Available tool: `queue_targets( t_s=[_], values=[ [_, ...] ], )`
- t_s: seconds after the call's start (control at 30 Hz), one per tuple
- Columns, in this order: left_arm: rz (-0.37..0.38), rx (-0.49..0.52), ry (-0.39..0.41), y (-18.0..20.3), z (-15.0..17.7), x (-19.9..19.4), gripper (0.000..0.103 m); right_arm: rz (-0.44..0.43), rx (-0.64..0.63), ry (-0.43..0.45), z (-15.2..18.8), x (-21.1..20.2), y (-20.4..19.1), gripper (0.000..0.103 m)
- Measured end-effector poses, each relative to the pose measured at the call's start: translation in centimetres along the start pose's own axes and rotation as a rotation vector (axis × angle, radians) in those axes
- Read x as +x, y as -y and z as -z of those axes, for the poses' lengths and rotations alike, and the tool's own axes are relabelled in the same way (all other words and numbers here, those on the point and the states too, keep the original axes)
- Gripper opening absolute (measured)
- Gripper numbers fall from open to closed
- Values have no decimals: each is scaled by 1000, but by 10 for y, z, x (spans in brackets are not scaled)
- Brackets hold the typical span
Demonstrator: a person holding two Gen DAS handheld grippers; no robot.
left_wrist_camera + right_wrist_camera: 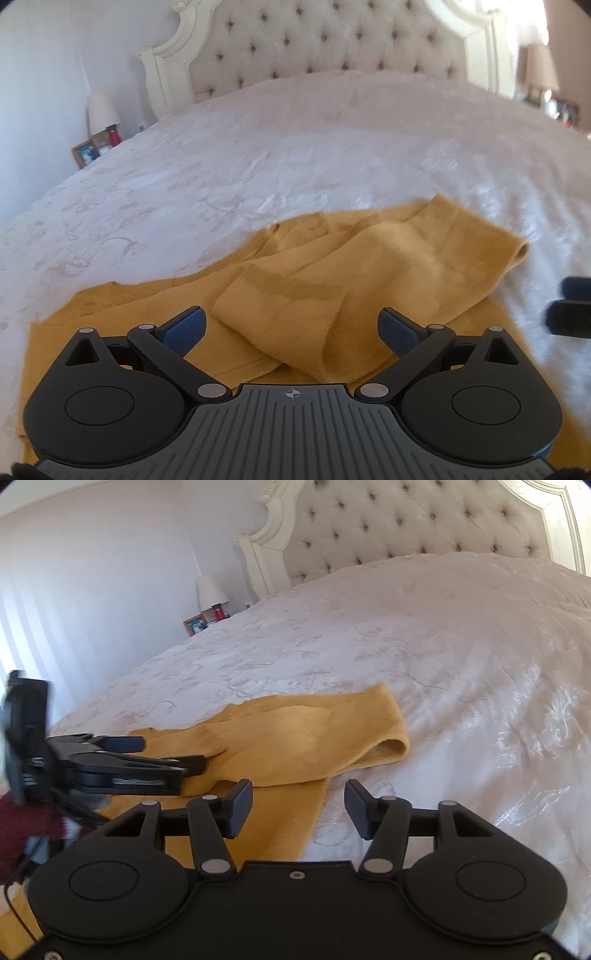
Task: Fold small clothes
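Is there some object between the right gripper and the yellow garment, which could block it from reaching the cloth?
Nothing visible blocks it. The right gripper is open, right at the near edge of the yellow garment, with only cloth and the white bedspread between its fingers. The left gripper, also open, hangs over the garment farther left, out of the way.

Bed: one, covered by a white bedspread (pixel 295 155) with a faint floral damask pattern, lightly creased and glossy where light struck it. Headboard (pixel 325 40): cream, button-tufted, set in a carved off-white frame with scrolled shoulders. Far bedside, against a pale wall: a lamp with white shade (pixel 210 589); a red container (pixel 218 612) just beside the lamp's foot; a wood-framed photograph (pixel 195 624) propped upright near it. Opposite bedside: a second lamp with beige shade (pixel 541 66), blurred; small items below it were indistinct.
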State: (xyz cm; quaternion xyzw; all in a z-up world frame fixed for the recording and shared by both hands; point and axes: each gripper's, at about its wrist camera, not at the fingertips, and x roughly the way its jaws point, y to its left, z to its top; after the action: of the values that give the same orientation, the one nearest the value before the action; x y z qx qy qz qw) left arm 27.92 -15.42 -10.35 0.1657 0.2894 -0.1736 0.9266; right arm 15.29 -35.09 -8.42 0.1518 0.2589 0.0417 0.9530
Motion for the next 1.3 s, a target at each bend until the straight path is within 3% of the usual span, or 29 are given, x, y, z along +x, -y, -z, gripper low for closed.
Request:
queue_targets(
  t_s=[0.07,0.13,0.17,0.33,0.5,0.57,0.6,0.87,1.13,1.2,1.3],
  values=[
    [-32,16,-27,2,1,9,99,-6,-9,-2,4,-4,0,61],
    [-51,29,-42,0,3,13,88,-11,-13,-3,5,-4,-2,61],
    [-61,35,-54,0,3,14,88,-11,-14,-4,5,-3,-2,61],
    [-63,35,-90,-3,3,21,76,-8,-6,-31,8,5,-4,61],
    [-25,5,-110,-3,2,24,46,-17,-40,-45,12,6,-12,62],
    [-28,3,-101,-1,0,23,21,-20,-53,-46,13,7,-16,62],
    [-43,4,-95,-1,-1,22,17,-21,-57,-49,14,7,-16,62],
    [-25,-98,-43,-29,-13,7,9,-25,-33,-69,19,9,-14,62],
    [-54,-188,139,-86,-29,-42,9,-40,2,-89,21,14,-13,62],
    [-84,-232,125,-103,-18,-42,9,-36,-2,-99,23,17,-13,62],
    [-119,-322,42,-128,7,-27,9,-37,-4,-111,25,21,-15,62]
  ],
)
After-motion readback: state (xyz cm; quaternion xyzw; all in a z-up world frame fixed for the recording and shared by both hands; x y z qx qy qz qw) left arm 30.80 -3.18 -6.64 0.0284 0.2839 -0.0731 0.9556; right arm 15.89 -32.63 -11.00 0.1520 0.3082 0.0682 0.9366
